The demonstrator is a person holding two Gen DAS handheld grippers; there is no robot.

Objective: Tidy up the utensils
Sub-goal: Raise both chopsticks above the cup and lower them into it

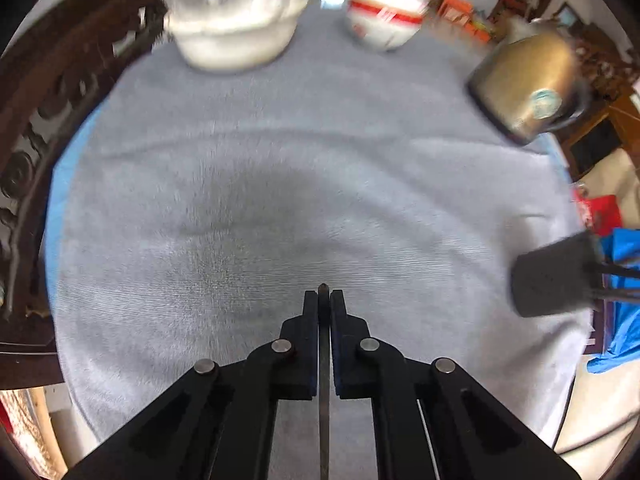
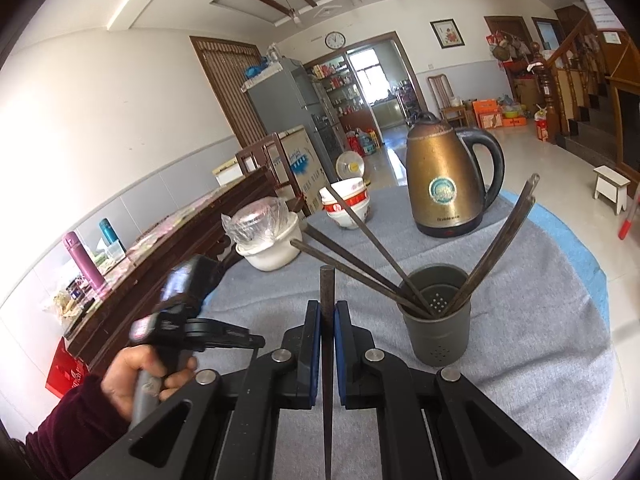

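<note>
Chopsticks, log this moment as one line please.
left tongs: shut on chopstick | right tongs: shut on chopstick | holder: five chopsticks in | next: likely drop into holder

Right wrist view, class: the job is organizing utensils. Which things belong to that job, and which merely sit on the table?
Belong to the job:
- grey utensil holder with chopsticks standing in it
- chopstick clamped in the right gripper
- chopstick clamped in the left gripper

Just sitting there:
- brass-coloured kettle
- red and white bowls
- white bowl covered in plastic wrap
</note>
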